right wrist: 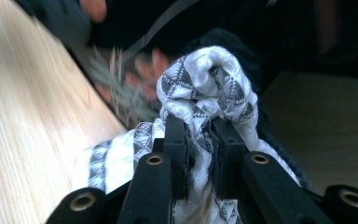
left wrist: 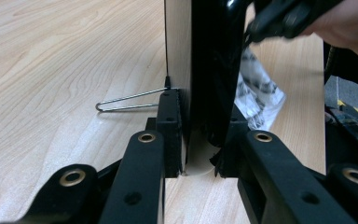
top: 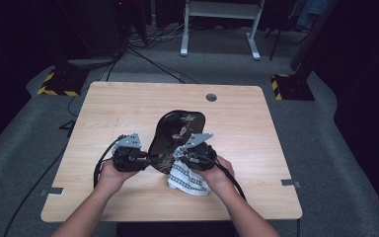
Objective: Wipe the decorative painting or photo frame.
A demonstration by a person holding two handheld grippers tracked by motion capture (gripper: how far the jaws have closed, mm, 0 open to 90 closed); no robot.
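right gripper (right wrist: 198, 135) clamps cloth (right wrist: 205, 88); left gripper (left wrist: 200, 135) pinches tray (left wrist: 214, 70).

The tray (top: 177, 129) is glossy black with a pinkish flower-and-leaf pattern. The cloth (top: 187, 177) is white with black geometric bands. The bench (top: 128, 106) is pale wood grain. Both grippers' jaws are black.

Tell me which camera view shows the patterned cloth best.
The right gripper view: the black-and-white cloth sits bunched, close up, between the right gripper jaws. The high view shows it small beside the black tray; the left gripper view catches just a corner.
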